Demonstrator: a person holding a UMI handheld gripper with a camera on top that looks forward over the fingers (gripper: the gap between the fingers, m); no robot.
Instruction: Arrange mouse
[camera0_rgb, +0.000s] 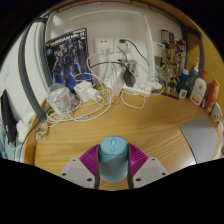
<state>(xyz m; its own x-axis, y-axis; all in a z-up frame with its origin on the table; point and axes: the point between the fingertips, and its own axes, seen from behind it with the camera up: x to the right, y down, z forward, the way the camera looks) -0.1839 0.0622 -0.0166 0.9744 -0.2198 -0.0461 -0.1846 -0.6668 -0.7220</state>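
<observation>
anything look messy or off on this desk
Mostly the cables: white cords and adapters sprawl in a loose tangle across the far side of the wooden desk, around a dark mouse-like thing. The gripper holds a small teal-topped object between its fingers. Nothing looks spilled or broken.

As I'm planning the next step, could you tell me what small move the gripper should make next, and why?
Probably ease forward a little and lower toward the bare wood of the desk just ahead. The gripper seems shut on a rounded bluish object, possibly the mouse, and the tangled cables lie farther back, so setting down short of them looks safest.
</observation>
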